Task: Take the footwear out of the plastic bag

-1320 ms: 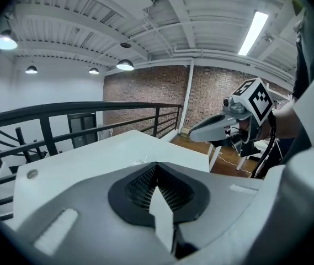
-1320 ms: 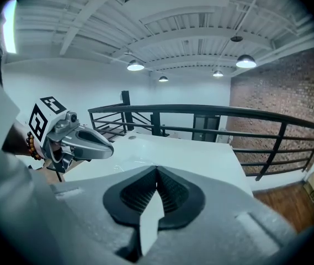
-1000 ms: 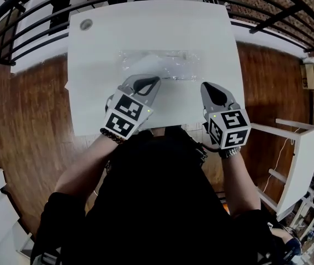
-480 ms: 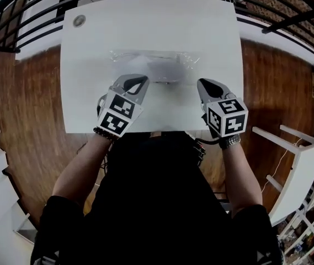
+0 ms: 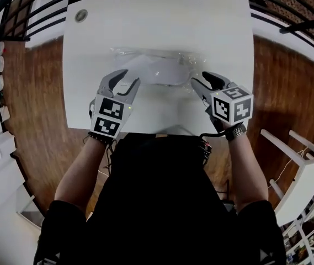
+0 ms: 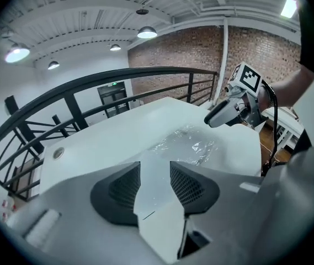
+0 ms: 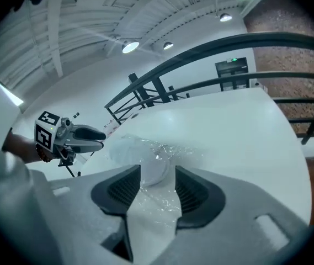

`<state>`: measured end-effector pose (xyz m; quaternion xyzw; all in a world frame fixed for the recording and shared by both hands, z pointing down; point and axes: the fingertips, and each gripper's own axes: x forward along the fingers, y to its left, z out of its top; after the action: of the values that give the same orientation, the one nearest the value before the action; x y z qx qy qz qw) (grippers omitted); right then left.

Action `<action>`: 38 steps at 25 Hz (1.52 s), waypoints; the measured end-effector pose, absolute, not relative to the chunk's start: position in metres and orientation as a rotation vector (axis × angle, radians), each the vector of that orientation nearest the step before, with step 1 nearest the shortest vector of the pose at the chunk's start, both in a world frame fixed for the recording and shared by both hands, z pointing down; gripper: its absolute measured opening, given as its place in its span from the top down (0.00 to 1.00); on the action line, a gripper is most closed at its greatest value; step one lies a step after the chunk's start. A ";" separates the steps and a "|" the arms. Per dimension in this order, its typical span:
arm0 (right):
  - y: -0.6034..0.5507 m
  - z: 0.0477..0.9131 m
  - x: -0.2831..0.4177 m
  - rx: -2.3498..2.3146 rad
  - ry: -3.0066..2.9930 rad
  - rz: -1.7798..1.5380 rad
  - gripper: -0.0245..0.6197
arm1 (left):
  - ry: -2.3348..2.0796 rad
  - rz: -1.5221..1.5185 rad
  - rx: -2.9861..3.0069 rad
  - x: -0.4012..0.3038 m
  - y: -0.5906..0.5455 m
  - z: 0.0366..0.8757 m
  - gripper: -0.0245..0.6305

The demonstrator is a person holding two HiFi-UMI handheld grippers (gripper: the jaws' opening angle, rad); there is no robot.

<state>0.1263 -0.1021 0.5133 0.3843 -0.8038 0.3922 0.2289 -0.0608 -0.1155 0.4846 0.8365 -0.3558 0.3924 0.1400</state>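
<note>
Lowered toward the clear crinkled plastic bag [image 5: 155,64], left gripper [image 5: 124,78] and right gripper [image 5: 201,79] jaws have just opened wide, gripping nothing.

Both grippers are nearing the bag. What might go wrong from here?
Both grippers' fingers have just been opening; neither holds anything. The clear plastic bag lies crinkled on the white table, so the left gripper, with only bare table between its fingers, may pinch thin film alone or push the bag away. The right gripper has the white footwear in line between its fingers and may clamp shoe and film together, dragging the bag along.
</note>
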 end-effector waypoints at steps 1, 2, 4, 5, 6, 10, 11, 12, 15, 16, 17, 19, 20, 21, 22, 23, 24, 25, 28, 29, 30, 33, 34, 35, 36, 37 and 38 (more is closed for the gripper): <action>-0.103 0.516 0.126 1.041 -2.216 1.105 0.68 | -1.058 1.124 2.389 -0.068 -0.118 0.486 0.68; -0.103 0.517 0.125 1.026 -2.220 1.131 0.67 | -1.087 1.110 2.359 -0.077 -0.120 0.487 0.66; -0.105 0.519 0.122 1.004 -2.233 1.187 0.66 | -1.142 1.063 2.294 -0.095 -0.125 0.488 0.61; -0.107 0.519 0.122 0.996 -2.243 1.214 0.66 | -1.166 1.027 2.260 -0.103 -0.127 0.488 0.59; -0.108 0.519 0.122 0.989 -2.252 1.240 0.66 | -1.184 0.985 2.226 -0.111 -0.129 0.488 0.58; -0.112 0.523 0.123 0.962 -2.271 1.319 0.66 | -1.223 0.844 2.116 -0.136 -0.134 0.494 0.54; -0.113 0.524 0.122 0.953 -2.273 1.335 0.66 | -1.228 0.817 2.094 -0.141 -0.134 0.496 0.53; -0.114 0.524 0.122 0.943 -2.276 1.353 0.66 | -1.231 0.789 2.072 -0.146 -0.135 0.497 0.52; -0.117 0.525 0.120 0.919 -2.290 1.413 0.66 | -1.222 0.697 2.003 -0.157 -0.136 0.504 0.52; -0.119 0.525 0.120 0.917 -2.294 1.430 0.66 | -1.212 0.671 1.982 -0.160 -0.136 0.507 0.52; -0.121 0.525 0.121 0.918 -2.296 1.443 0.66 | -1.204 0.650 1.963 -0.161 -0.136 0.510 0.52; -0.124 0.528 0.123 0.923 -2.296 1.466 0.66 | -1.193 0.628 1.941 -0.164 -0.136 0.515 0.52; -0.124 0.529 0.124 0.923 -2.293 1.481 0.66 | -1.189 0.626 1.936 -0.165 -0.135 0.517 0.52; -0.124 0.531 0.125 0.916 -2.290 1.501 0.66 | -1.183 0.626 1.932 -0.165 -0.134 0.520 0.52; -0.123 0.533 0.125 0.902 -2.287 1.527 0.66 | -1.175 0.626 1.928 -0.165 -0.133 0.522 0.53; -0.122 0.534 0.123 0.882 -2.285 1.554 0.66 | -1.166 0.624 1.923 -0.164 -0.132 0.524 0.53; -0.120 0.535 0.120 0.859 -2.284 1.576 0.66 | -1.158 0.622 1.918 -0.164 -0.131 0.525 0.53; -0.119 0.536 0.118 0.840 -2.281 1.591 0.66 | -1.149 0.620 1.914 -0.163 -0.131 0.527 0.54; -0.117 0.542 0.112 0.807 -2.251 1.610 0.66 | -1.126 0.615 1.902 -0.162 -0.129 0.530 0.56; -0.116 0.544 0.110 0.800 -2.240 1.612 0.66 | -1.118 0.612 1.899 -0.162 -0.128 0.531 0.57; -0.116 0.545 0.109 0.793 -2.231 1.608 0.66 | -1.111 0.610 1.896 -0.162 -0.127 0.532 0.58; -0.114 0.544 0.102 0.757 -2.228 1.599 0.66 | -1.092 0.608 1.888 -0.160 -0.125 0.534 0.62; -0.114 0.543 0.100 0.750 -2.232 1.588 0.66 | -1.088 0.610 1.887 -0.159 -0.124 0.535 0.64; -0.115 0.542 0.099 0.746 -2.237 1.577 0.66 | -1.085 0.613 1.887 -0.159 -0.124 0.535 0.65; -0.115 0.540 0.099 0.745 -2.243 1.569 0.66 | -1.083 0.616 1.886 -0.158 -0.124 0.536 0.67; -0.115 0.539 0.099 0.747 -2.250 1.567 0.66 | -1.083 0.619 1.886 -0.158 -0.123 0.537 0.68; -0.115 0.537 0.100 0.751 -2.259 1.567 0.66 | -1.084 0.621 1.885 -0.158 -0.123 0.538 0.69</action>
<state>0.0999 -0.1152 0.5373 0.2607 -0.7842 0.5440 0.1454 -0.1583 -0.1231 0.5384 0.7542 -0.4337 0.2485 0.4259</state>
